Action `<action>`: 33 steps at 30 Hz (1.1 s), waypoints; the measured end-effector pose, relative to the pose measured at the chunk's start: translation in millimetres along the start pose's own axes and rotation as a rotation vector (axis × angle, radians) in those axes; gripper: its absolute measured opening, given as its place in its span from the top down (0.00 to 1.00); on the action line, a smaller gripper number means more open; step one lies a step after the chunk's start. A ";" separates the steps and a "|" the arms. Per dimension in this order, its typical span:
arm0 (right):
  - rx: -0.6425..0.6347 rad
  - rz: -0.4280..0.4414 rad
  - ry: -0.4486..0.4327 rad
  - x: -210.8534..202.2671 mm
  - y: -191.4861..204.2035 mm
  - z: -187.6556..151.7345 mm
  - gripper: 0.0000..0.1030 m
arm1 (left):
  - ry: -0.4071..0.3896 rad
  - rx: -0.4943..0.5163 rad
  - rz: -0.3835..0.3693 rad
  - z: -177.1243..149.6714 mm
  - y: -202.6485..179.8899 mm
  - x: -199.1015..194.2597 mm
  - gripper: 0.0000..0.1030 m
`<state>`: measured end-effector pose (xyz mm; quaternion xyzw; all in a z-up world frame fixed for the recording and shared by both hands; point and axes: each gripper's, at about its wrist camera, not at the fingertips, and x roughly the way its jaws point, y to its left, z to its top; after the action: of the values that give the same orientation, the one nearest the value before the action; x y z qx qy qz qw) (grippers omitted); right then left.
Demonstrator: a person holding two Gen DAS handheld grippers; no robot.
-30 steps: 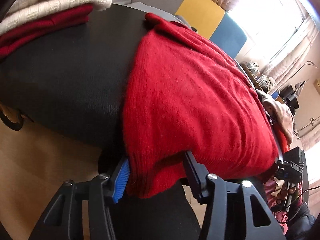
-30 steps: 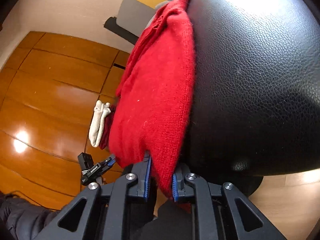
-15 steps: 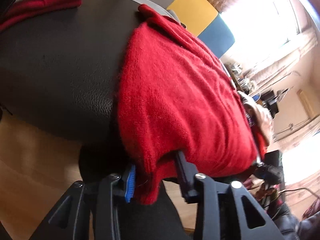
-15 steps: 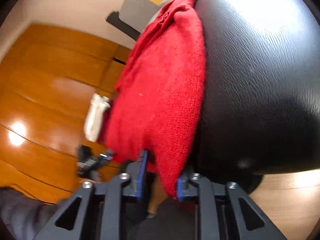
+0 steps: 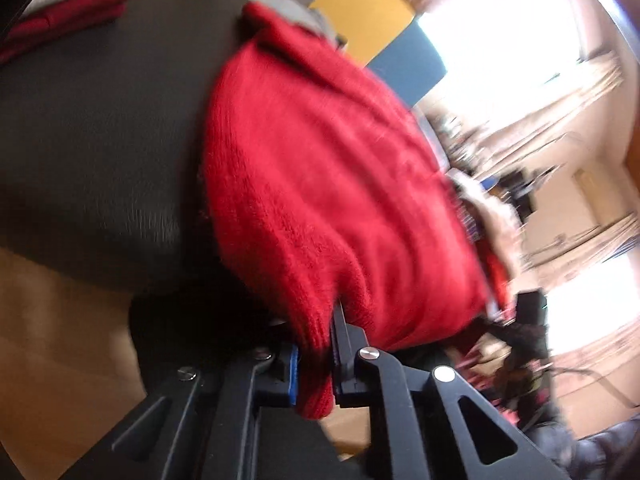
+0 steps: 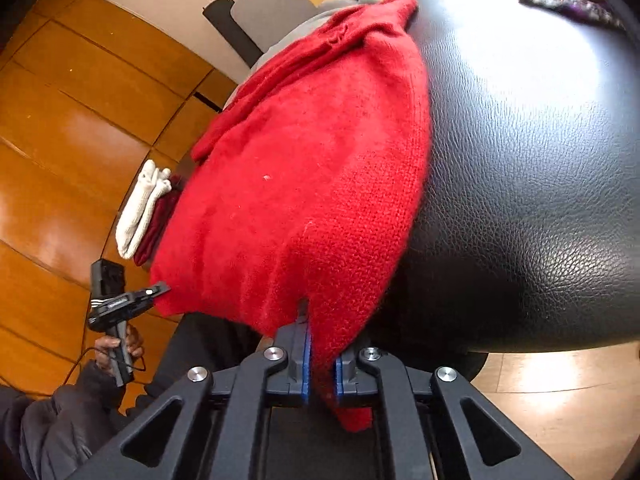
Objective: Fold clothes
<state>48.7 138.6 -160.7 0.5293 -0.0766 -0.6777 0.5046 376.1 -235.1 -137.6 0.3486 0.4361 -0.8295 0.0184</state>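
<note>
A red knit sweater point(image 5: 320, 184) lies over a black leather seat point(image 5: 100, 140). My left gripper point(image 5: 314, 356) is shut on its near hem, with red cloth pinched between the blue pads. In the right wrist view the same sweater point(image 6: 300, 184) hangs over the seat's point(image 6: 532, 184) left side. My right gripper point(image 6: 322, 364) is shut on another part of the hem. The left gripper point(image 6: 128, 300) shows there at the sweater's far corner, held in a hand.
Folded cream and dark red knitwear point(image 5: 92, 4) is stacked on the seat's far end; it also shows in the right wrist view point(image 6: 146, 208). Wooden floor point(image 6: 72, 128) lies around. Yellow, grey and blue cushions point(image 5: 360, 28) sit behind. Cluttered furniture point(image 5: 520, 200) stands right.
My left gripper has closed from open onto the sweater's hem. The right gripper stays shut on the hem. Both views have shifted slightly and the cloth has bunched near the fingers.
</note>
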 end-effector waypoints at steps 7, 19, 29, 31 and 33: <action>-0.039 0.162 -0.113 -25.4 25.8 23.8 0.92 | -0.144 -0.016 -0.229 29.2 -6.9 -36.0 0.90; 0.003 0.232 -0.243 1.9 40.2 139.3 0.92 | -0.240 0.031 -0.340 144.9 -27.7 -2.1 0.90; 0.099 0.138 -0.161 83.3 -8.6 232.2 0.92 | -0.112 -0.048 -0.184 234.4 5.8 113.7 0.90; 0.122 0.114 -0.116 98.3 -19.6 235.6 0.92 | -0.050 -0.083 -0.133 231.7 22.0 134.9 0.90; 0.141 0.111 -0.087 105.7 -28.7 228.6 0.94 | -0.056 -0.111 -0.172 220.4 36.4 135.7 0.90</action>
<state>-143.0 -26.9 -148.9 0.5288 -0.1753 -0.6638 0.4991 161.7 -382.8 -161.1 0.2848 0.5092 -0.8119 -0.0215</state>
